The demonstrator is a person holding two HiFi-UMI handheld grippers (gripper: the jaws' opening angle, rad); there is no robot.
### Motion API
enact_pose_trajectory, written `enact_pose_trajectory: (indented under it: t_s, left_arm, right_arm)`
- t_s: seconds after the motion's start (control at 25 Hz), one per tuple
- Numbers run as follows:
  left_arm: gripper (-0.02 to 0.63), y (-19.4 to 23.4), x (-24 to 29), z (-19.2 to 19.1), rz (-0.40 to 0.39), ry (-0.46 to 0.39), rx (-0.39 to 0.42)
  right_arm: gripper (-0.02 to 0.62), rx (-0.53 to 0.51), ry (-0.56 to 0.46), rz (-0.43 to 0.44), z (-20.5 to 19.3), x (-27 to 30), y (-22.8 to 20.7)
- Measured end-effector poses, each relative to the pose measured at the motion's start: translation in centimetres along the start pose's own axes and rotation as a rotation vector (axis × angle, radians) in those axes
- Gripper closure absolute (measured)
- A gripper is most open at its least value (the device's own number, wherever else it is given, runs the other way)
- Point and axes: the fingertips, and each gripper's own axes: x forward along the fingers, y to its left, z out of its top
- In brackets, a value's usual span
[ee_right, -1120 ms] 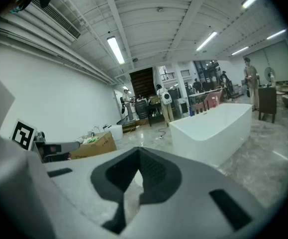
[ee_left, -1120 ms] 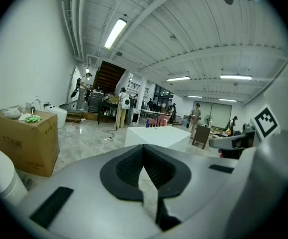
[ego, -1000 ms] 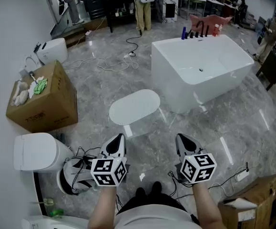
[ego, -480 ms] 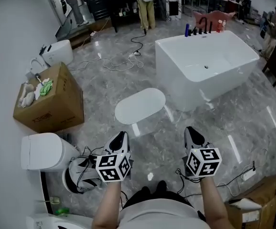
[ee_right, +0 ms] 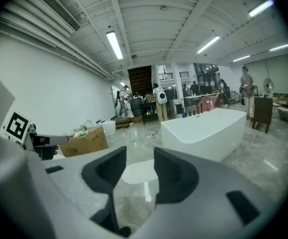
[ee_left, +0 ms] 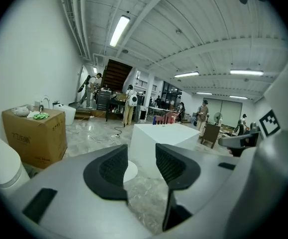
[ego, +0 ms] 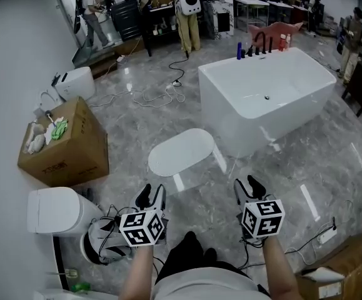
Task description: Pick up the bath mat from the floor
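Jaws just opening, empty — mat point(ego: 181, 153) ahead

The person wore a white top point(ego: 201, 284) and dark trousers point(ego: 189, 255); the left gripper point(ego: 151, 194) and right gripper point(ego: 247, 185) were pale grey, with black jaw pads point(ee_left: 111, 167) and black-and-white marker cubes point(ego: 143, 227).

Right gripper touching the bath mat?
Apart. Head view shows floor between the right gripper and the bath mat; its fingers have just been opening, nothing between them.
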Motion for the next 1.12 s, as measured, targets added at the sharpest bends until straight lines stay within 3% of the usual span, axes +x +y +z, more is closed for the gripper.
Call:
enact_pose_trajectory:
  t_s: [0.36, 0.76, 1.12]
  left_arm:
    - [0.394, 2.2, 5.8, 0.3, -0.012, 0.015, -0.02]
    - [0.359, 9.0, 20.3, 4.5, 0.009, 0.03, -0.107]
    - [0.354, 15.2, 30.2, 8.1, 0.039, 0.061, -0.129]
  right_arm:
    - [0.417, 0.009, -0.013, -0.012, 1.6, 5.6, -1.4]
    - [0.417, 0.038, 0.072, -0.038, 5.5, 20.6, -4.3]
    - [0.419, 0.048, 0.124, -0.024, 9.5, 32.4, -4.0]
